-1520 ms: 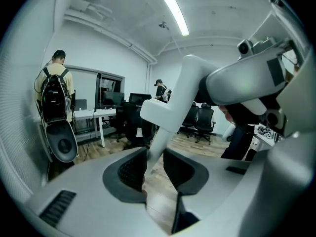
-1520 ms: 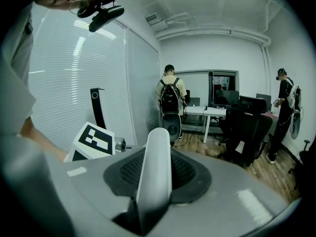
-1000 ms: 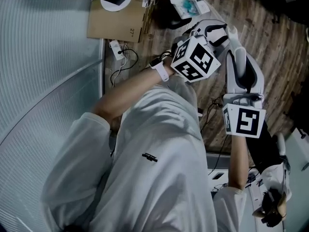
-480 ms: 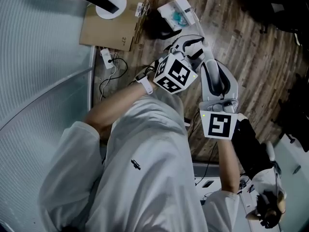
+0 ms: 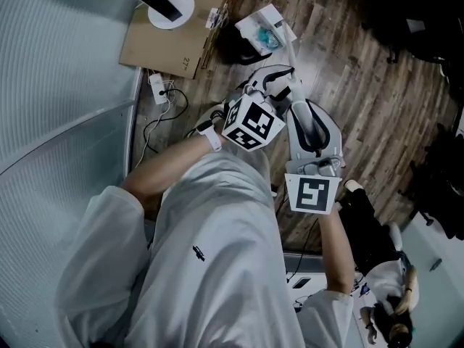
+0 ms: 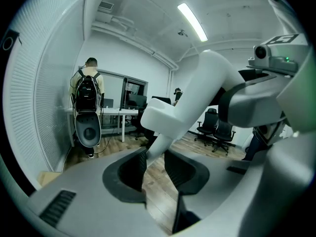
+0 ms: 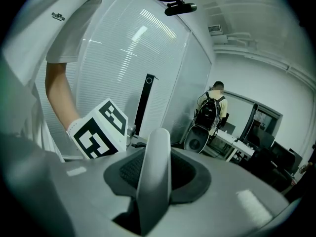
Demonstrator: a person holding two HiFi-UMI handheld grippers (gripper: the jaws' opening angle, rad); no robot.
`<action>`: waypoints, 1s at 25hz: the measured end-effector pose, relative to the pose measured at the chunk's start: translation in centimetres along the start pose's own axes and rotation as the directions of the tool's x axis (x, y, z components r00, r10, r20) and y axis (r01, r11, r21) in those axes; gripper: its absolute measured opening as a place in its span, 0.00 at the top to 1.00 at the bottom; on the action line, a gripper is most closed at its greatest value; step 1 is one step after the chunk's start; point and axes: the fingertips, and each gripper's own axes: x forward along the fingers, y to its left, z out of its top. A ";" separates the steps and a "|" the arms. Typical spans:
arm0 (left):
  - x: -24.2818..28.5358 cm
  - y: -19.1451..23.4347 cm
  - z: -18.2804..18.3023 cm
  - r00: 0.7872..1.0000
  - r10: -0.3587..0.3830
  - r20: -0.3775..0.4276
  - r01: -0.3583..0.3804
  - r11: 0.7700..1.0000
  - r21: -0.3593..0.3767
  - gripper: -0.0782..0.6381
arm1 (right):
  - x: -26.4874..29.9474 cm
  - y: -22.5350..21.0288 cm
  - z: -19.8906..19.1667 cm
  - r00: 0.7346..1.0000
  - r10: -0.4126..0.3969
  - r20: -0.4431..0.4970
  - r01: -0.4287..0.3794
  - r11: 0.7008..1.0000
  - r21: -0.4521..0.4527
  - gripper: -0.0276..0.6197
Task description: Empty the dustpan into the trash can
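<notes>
A white dustpan handle (image 7: 154, 177) stands upright between the jaws of my right gripper (image 7: 156, 171), which is shut on it. In the left gripper view the same handle (image 6: 183, 113) slants up to the right, and its thin lower end lies against the left pad. The jaws of my left gripper (image 6: 156, 168) stand apart, with wood floor showing between them. In the head view both marker cubes, left (image 5: 251, 122) and right (image 5: 313, 193), are held close in front of the person's body. A dark round bin (image 5: 233, 46) with white wrapping (image 5: 265, 26) beside it lies beyond them. The pan itself is hidden.
A ribbed glass wall (image 5: 58, 93) runs along the left. A cardboard sheet (image 5: 165, 40), a white round stand base (image 5: 172, 7) and a power strip with cables (image 5: 158, 87) lie on the wood floor (image 5: 377, 85). Office chairs (image 6: 217, 130) and a person with a backpack (image 6: 89, 90) are farther off.
In the head view both grippers have drifted left and down together, closer to the person's body. The right gripper has rolled somewhat. The hold on the handle looks unchanged.
</notes>
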 end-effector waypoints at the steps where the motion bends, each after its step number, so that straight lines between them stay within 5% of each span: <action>1: -0.2 0.0 -0.1 1.000 0.005 0.001 -0.005 1.000 -0.004 0.73 | 0.0 0.2 0.0 1.000 0.005 0.003 -0.005 1.000 -0.006 0.77; 25: -1.9 1.0 -0.4 0.993 0.118 0.027 -0.117 0.992 -0.048 0.73 | 0.0 2.0 0.7 0.993 0.112 0.038 -0.105 0.982 -0.159 0.77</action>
